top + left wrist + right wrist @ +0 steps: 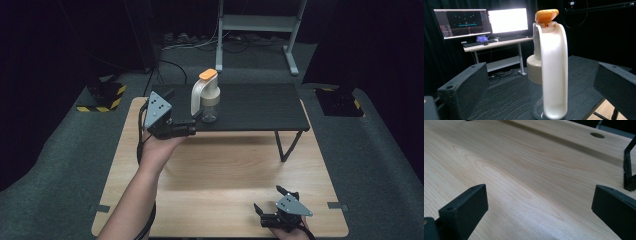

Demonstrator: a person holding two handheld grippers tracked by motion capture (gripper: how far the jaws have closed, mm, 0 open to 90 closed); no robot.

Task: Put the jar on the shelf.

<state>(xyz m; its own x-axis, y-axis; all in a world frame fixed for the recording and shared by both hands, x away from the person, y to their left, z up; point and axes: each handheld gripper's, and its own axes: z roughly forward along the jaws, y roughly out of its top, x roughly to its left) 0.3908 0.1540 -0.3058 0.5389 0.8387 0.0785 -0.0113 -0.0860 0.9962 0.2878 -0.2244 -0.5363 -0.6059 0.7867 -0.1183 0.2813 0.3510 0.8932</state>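
Standing upright near the black shelf's (260,107) front-left corner, the bottle (206,97) sat straight ahead between the left claw's (189,127) wide-apart jaws, untouched, while the farther right claw (270,202) gaped over the worktop's (225,165) near-right corner.

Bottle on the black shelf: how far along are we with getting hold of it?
Done: the left tongs are lined up, open, with the bottle's white handle between the jaws in the left gripper view. In hand: the close; neither jaw touches it yet, and the bottle stands upright on the black shelf, orange cap on. Left: grip and whatever follows. The right tongs sit open over the wooden table.
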